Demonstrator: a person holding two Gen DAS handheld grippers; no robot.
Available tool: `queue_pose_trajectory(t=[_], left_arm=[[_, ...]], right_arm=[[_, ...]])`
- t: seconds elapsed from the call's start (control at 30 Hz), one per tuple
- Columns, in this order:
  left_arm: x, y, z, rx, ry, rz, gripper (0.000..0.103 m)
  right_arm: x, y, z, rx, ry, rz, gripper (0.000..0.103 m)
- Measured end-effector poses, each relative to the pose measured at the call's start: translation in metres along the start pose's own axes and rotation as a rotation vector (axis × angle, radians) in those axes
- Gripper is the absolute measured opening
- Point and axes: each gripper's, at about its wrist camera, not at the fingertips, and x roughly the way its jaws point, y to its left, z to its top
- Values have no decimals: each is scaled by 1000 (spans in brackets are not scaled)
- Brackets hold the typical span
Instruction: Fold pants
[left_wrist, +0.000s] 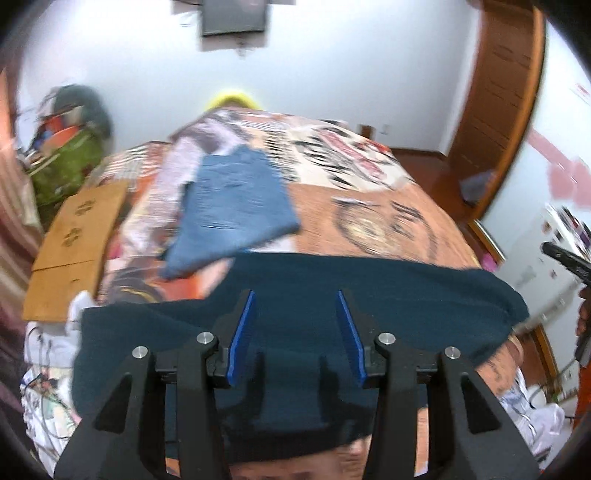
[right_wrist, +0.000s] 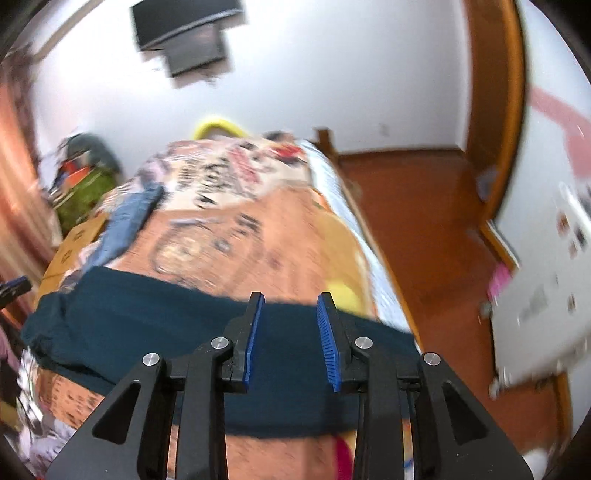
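Dark teal pants (left_wrist: 369, 295) lie across the near end of the bed, spread left to right. They also show in the right wrist view (right_wrist: 147, 317). My left gripper (left_wrist: 296, 295) is open and empty above the pants' middle. My right gripper (right_wrist: 290, 297) is open and empty above the pants' right part, near the bed's right edge. The other gripper's black tip (left_wrist: 565, 262) shows at the far right of the left wrist view.
Folded blue jeans (left_wrist: 236, 206) lie further up the patterned bedspread (left_wrist: 369, 221). A cardboard sheet (left_wrist: 74, 243) lies at the bed's left. Clutter and a green bag (left_wrist: 70, 162) stand at the left wall. A wooden floor (right_wrist: 424, 221) and door frame (right_wrist: 495, 110) are to the right.
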Motion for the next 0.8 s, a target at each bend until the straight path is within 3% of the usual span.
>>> queue_pose_trajectory(t=[0.2, 0.4, 0.57, 0.8], left_arm=[[-6, 72, 5, -79, -34, 116, 46], [-8, 135, 4, -150, -43, 193, 48], [-3, 184, -1, -200, -42, 261, 62], [28, 237, -13, -264, 50, 266, 62]], right_arm=[[10, 71, 40, -114, -65, 123, 35], [38, 152, 60, -229, -69, 260, 42], [69, 212, 66, -306, -23, 359, 44], [125, 269, 58, -388, 114, 422, 44]])
